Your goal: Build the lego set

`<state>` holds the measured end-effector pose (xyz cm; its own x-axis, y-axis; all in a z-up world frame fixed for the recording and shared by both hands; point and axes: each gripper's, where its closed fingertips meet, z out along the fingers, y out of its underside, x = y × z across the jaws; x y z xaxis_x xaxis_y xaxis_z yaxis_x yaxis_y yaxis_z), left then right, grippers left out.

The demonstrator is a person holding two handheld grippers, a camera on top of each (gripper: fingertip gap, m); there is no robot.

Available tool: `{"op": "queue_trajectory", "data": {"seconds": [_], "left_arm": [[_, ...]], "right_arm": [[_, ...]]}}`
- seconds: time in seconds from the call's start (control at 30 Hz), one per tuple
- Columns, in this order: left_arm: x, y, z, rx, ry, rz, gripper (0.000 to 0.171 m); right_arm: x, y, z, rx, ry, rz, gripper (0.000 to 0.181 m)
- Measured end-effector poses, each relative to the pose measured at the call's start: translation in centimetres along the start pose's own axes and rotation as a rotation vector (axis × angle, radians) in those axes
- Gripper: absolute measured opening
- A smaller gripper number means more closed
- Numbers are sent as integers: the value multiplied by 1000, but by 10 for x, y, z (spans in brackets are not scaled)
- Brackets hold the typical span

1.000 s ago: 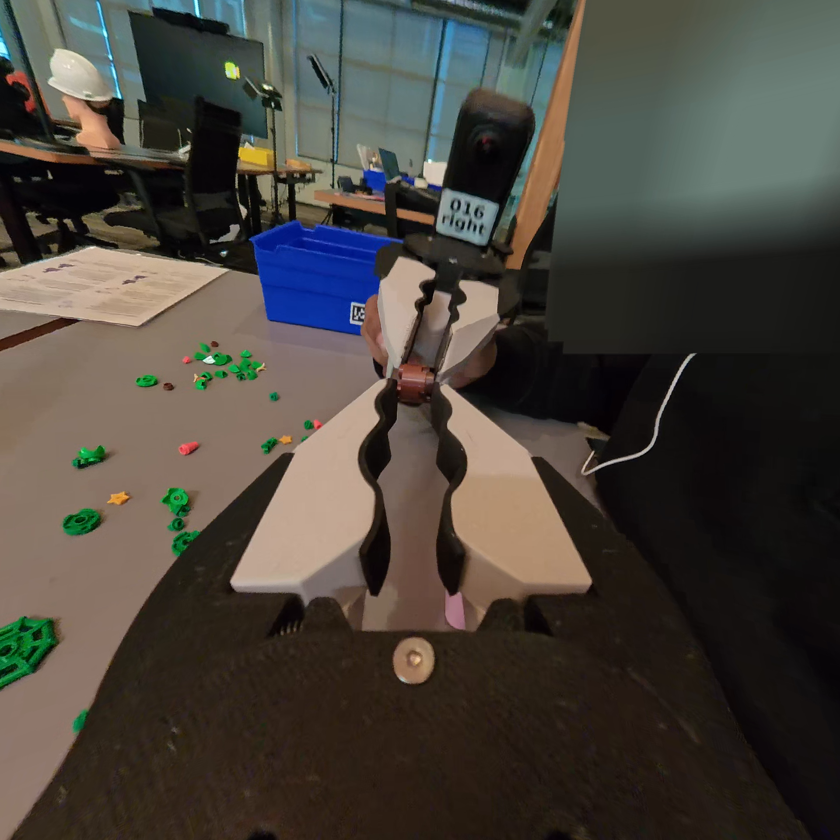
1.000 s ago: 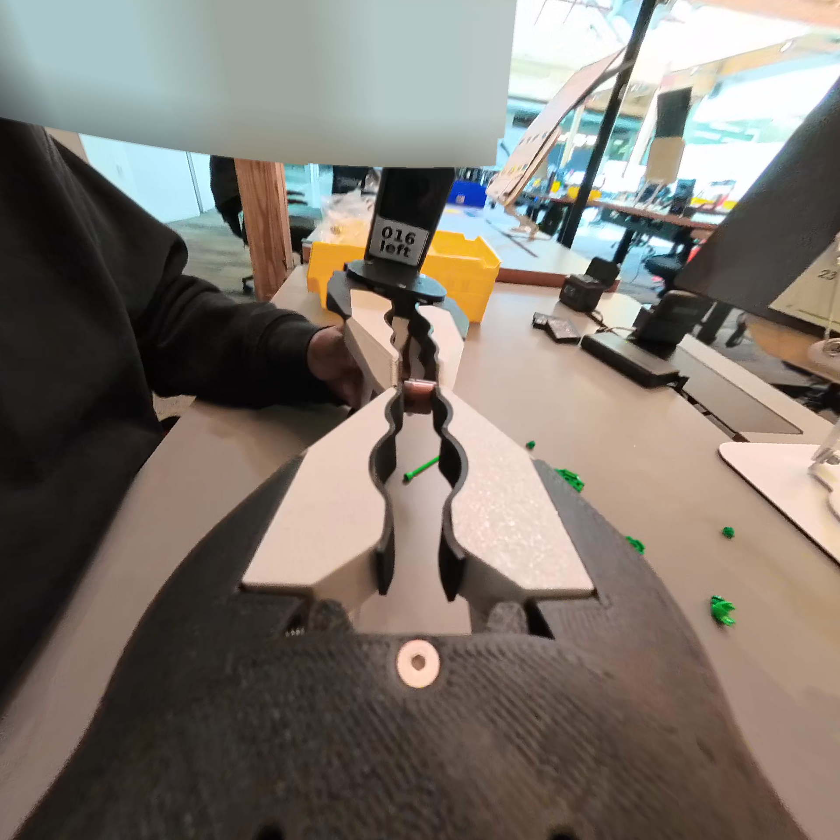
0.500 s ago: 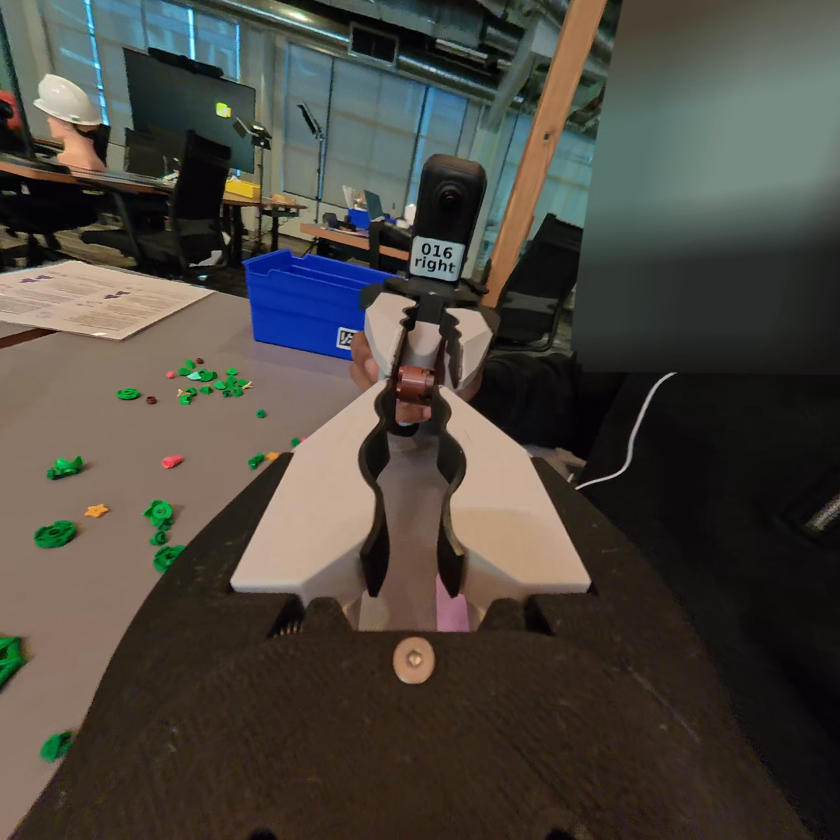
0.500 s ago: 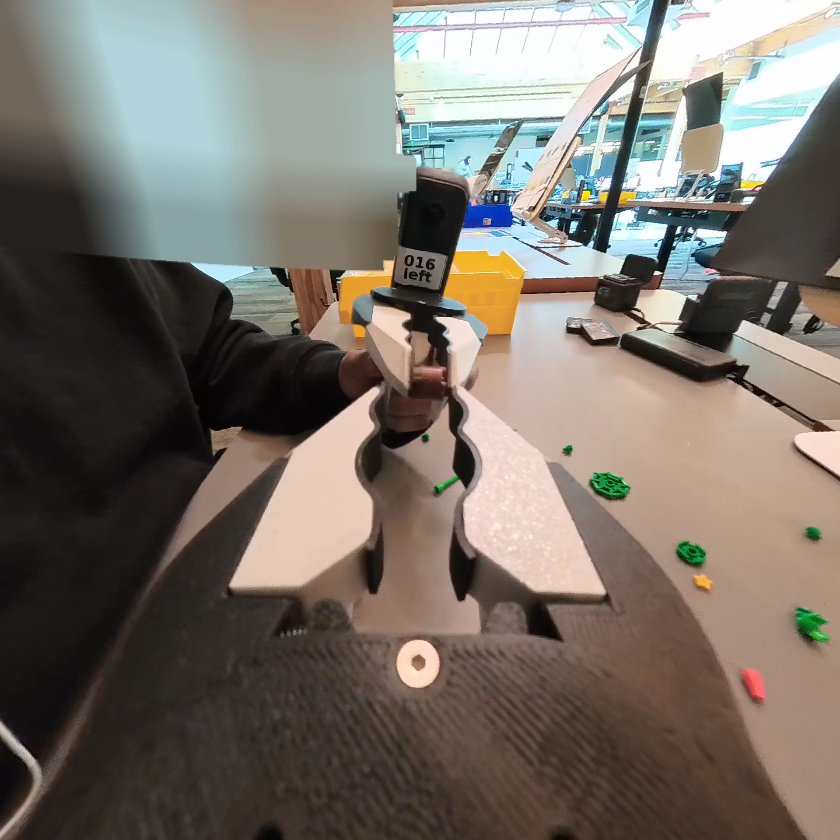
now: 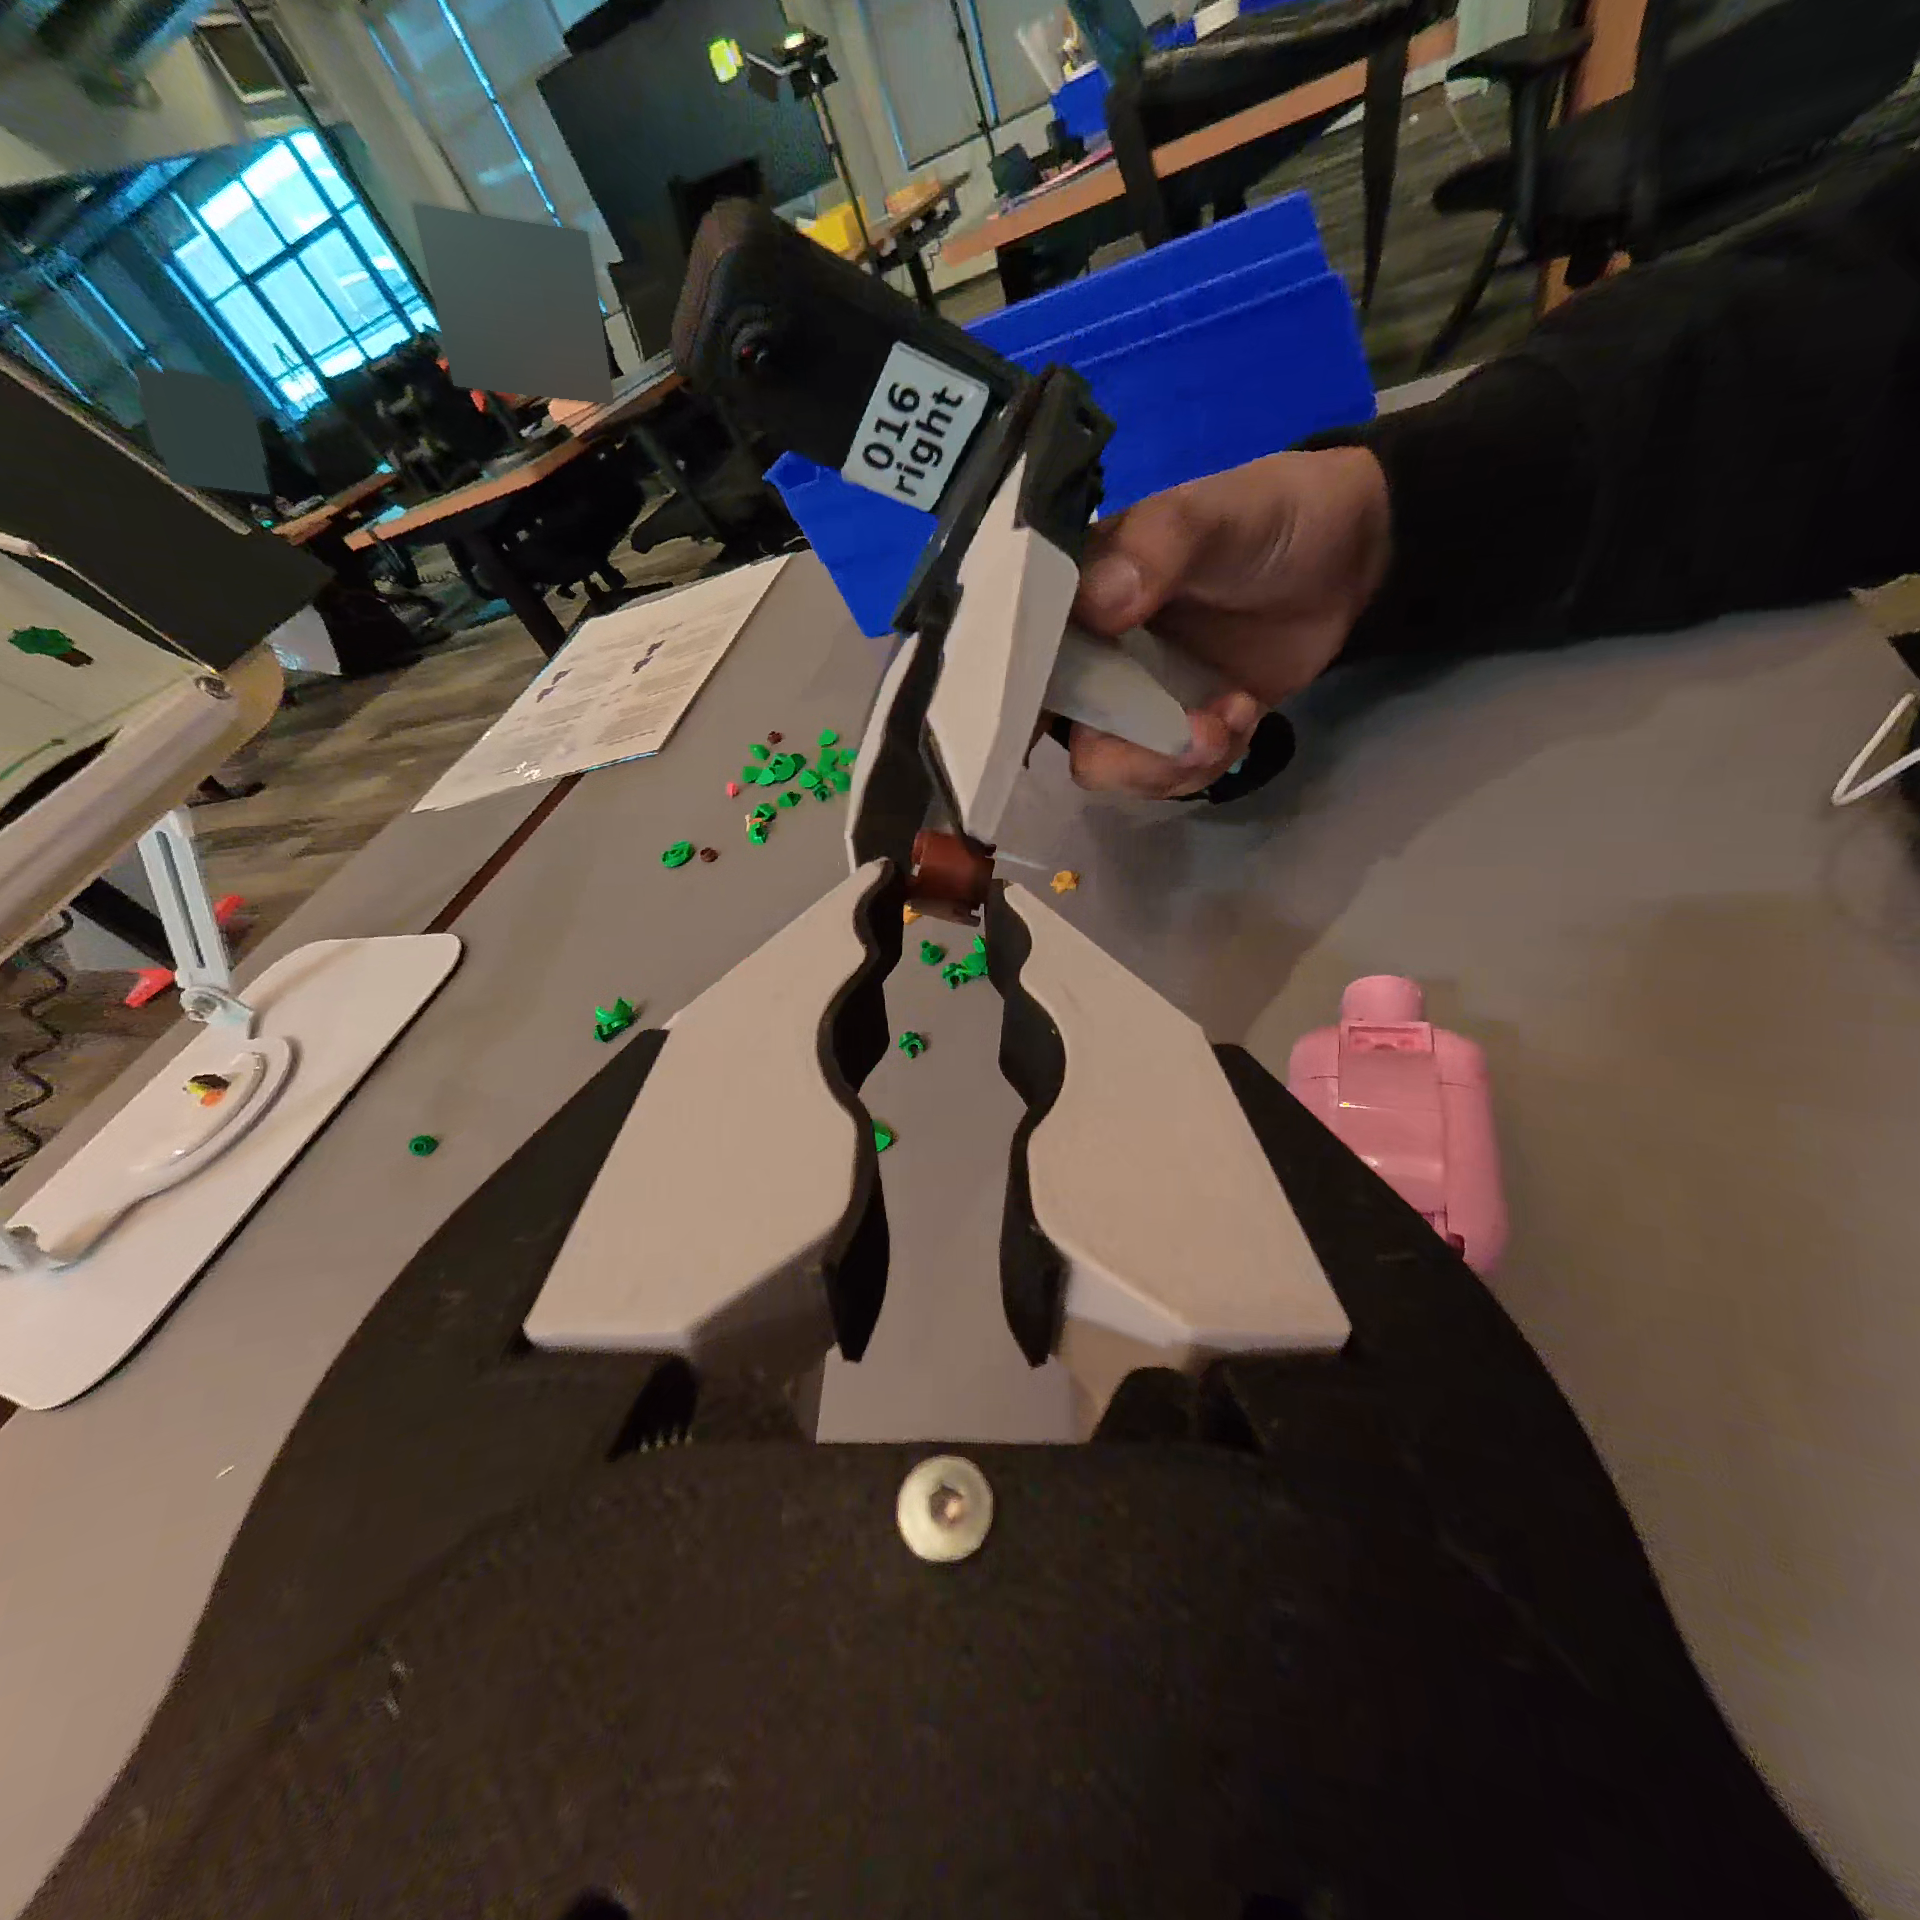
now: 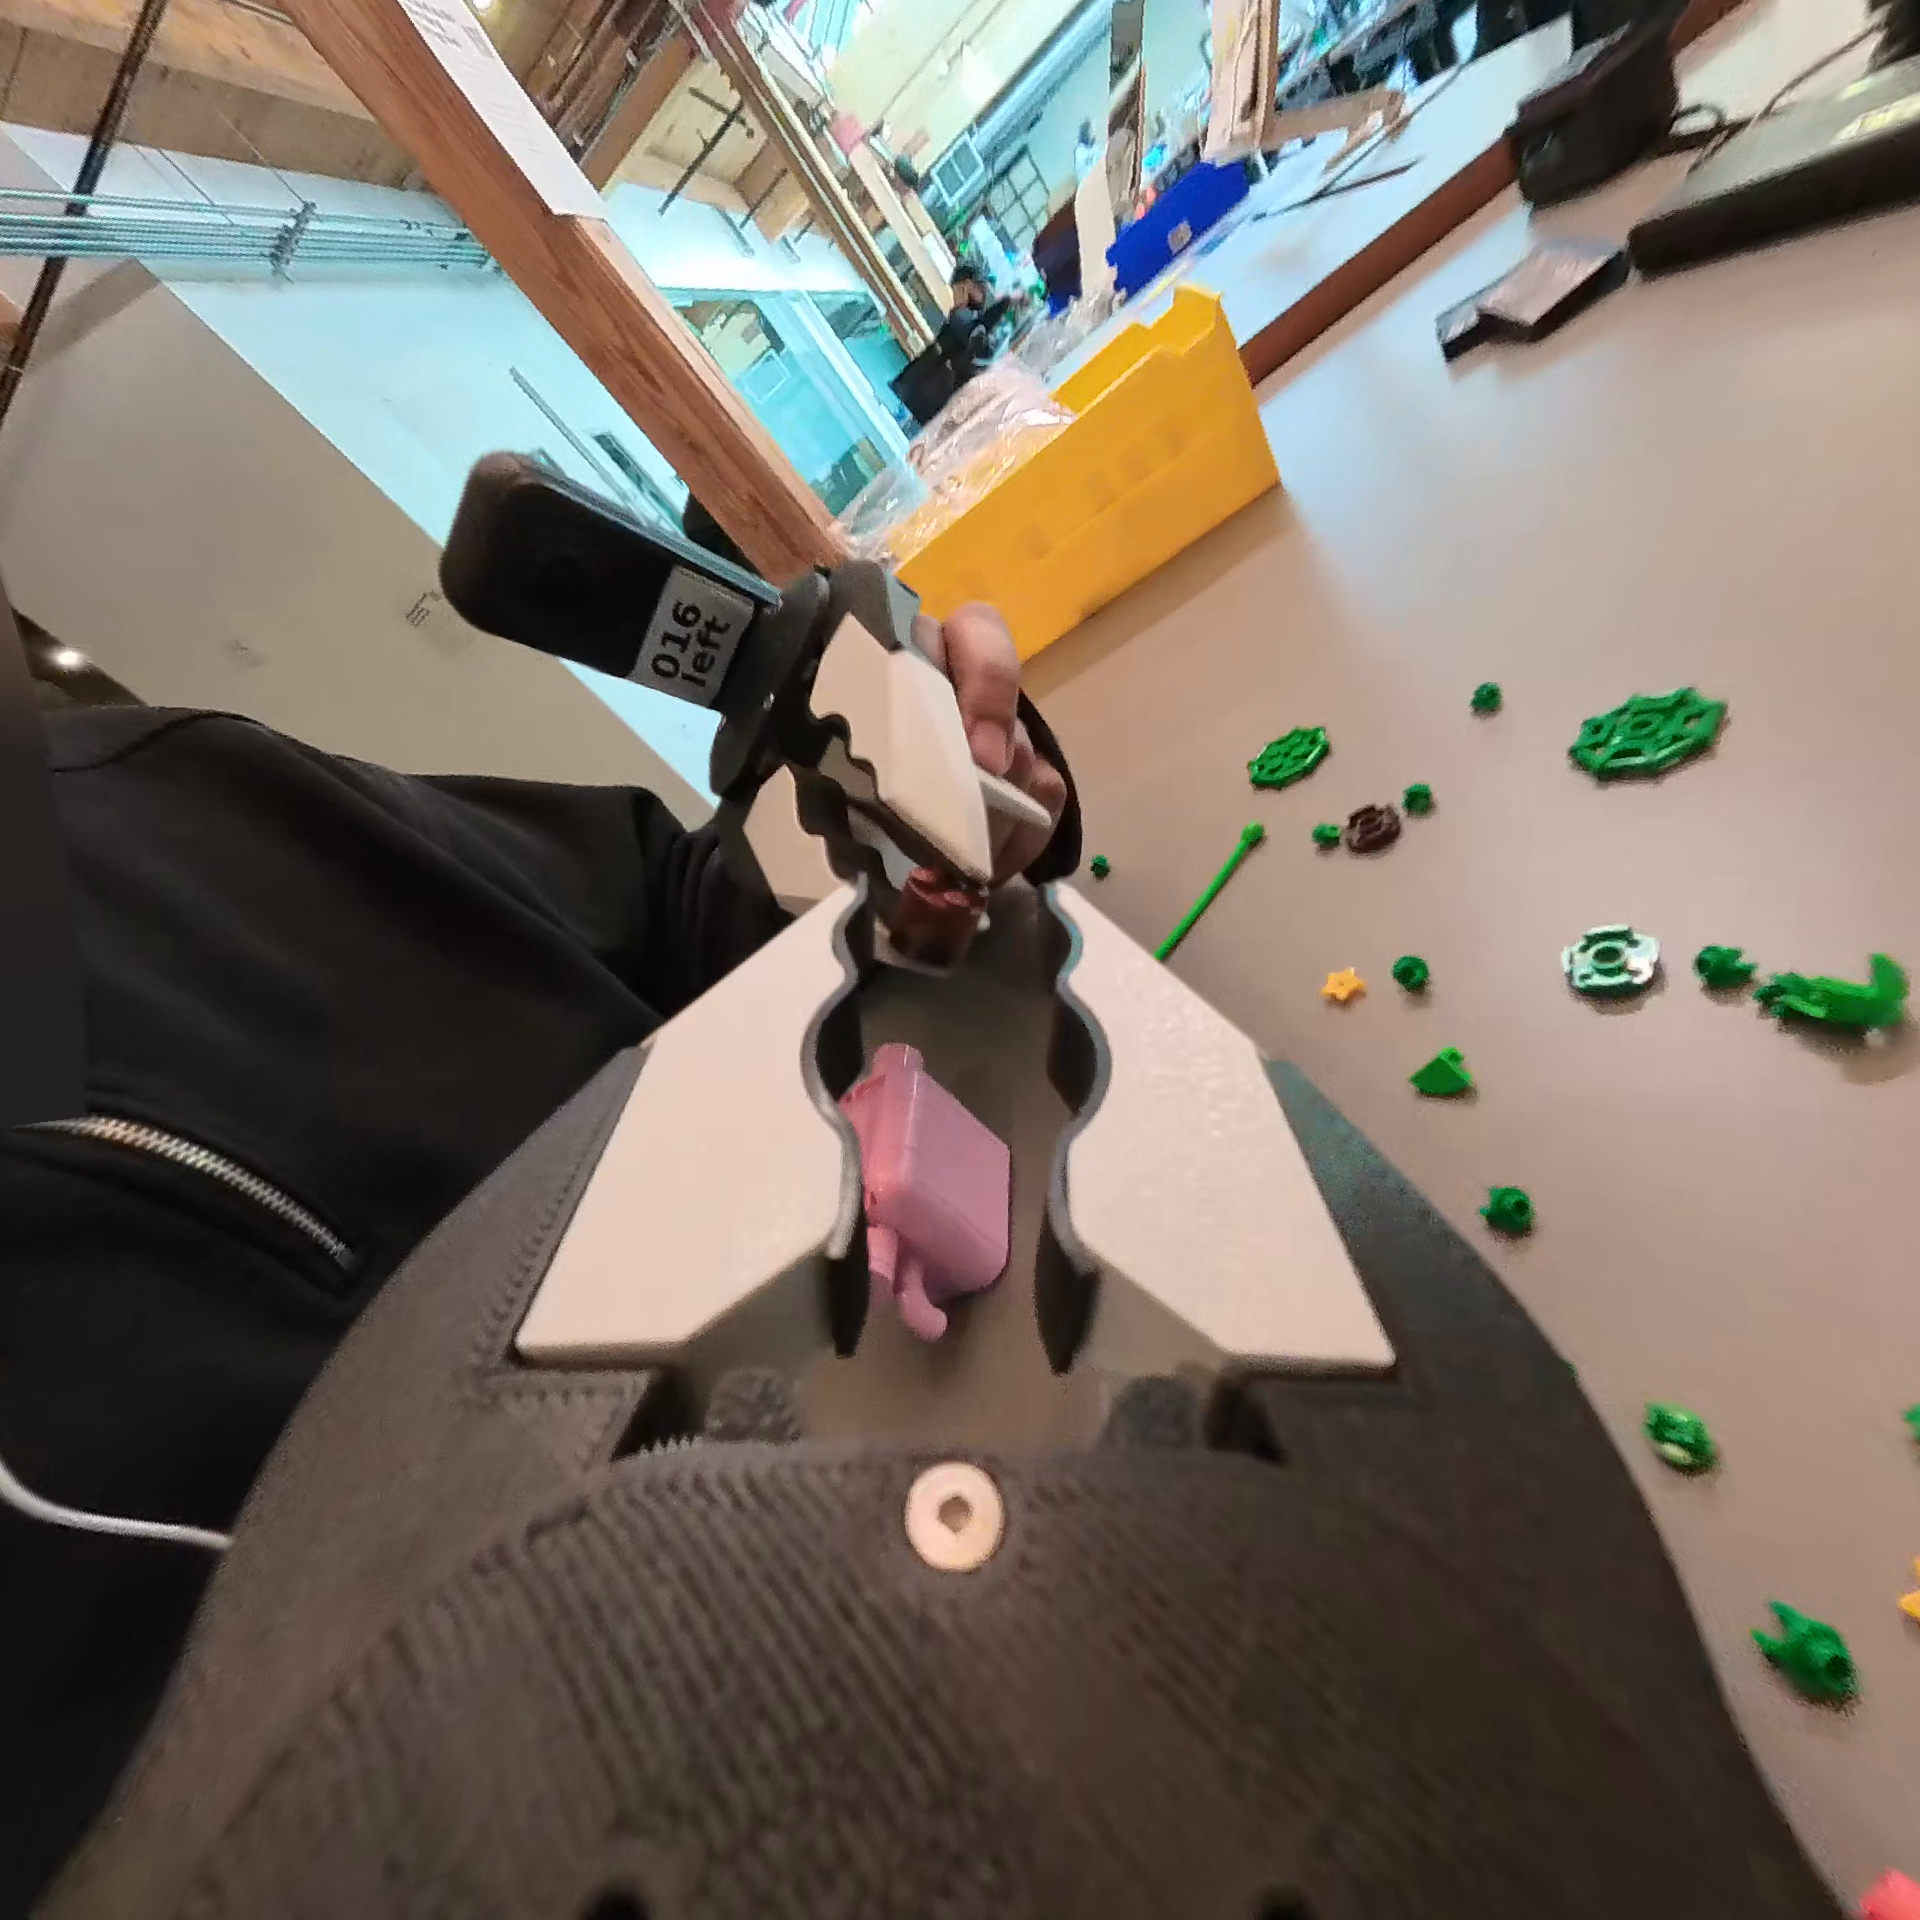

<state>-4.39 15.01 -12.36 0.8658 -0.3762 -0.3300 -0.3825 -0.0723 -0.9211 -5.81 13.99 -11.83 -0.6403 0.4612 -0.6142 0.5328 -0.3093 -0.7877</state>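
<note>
A small brown round piece (image 5: 948, 873) is pinched between the tips of my left gripper (image 5: 942, 899), held above the grey table (image 5: 1558, 935). My right gripper (image 6: 953, 904) meets it tip to tip. Its jaws stand wider than the brown piece (image 6: 935, 914) and do not grip it. A pink block-shaped assembly (image 5: 1392, 1122) lies on the table beside the left gripper. In the right wrist view it (image 6: 935, 1174) shows below, between the right fingers. A hand (image 5: 1226, 623) holds the right gripper.
Several small green pieces (image 5: 800, 769) lie scattered on the table, with green web plates (image 6: 1647, 732), a green rod (image 6: 1205, 894) and a dark round piece (image 6: 1371, 828). Around stand a blue bin (image 5: 1195, 343), a yellow bin (image 6: 1122, 478), a white stand base (image 5: 208, 1122) and a paper sheet (image 5: 634, 675).
The right jaws have opened off the brown piece, which stays in the left gripper. Both grippers have tilted and moved over the table, bringing the pink assembly into view.
</note>
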Motion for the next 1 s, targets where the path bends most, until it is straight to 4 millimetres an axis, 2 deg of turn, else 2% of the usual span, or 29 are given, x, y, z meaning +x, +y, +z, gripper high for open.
{"op": "queue_trajectory", "data": {"seconds": [0.07,0.2,0.33,0.43,0.57,0.63,0.87,1.0], "left_arm": [[-1,0,-1,-3,-3,1,11],[-2,3,-1,-25,-13,24,14],[-10,-4,-6,32,-21,-59,48],[-26,-15,-16,126,-41,-191,61],[-44,-18,-25,196,-58,-322,60],[-48,-18,-27,217,-53,-366,61],[-45,-14,-23,196,-43,-365,61],[-42,-13,-21,183,-34,-358,61]], "right_arm": [[-2,2,2,-2,-19,-2,18],[2,2,1,-19,34,-61,16],[22,10,-5,-95,178,-176,16],[45,34,-5,-268,318,-293,16],[62,65,-1,-482,430,-439,16],[67,73,-1,-544,461,-501,15],[67,76,-3,-573,453,-566,17],[65,76,-1,-560,436,-557,29]]}}
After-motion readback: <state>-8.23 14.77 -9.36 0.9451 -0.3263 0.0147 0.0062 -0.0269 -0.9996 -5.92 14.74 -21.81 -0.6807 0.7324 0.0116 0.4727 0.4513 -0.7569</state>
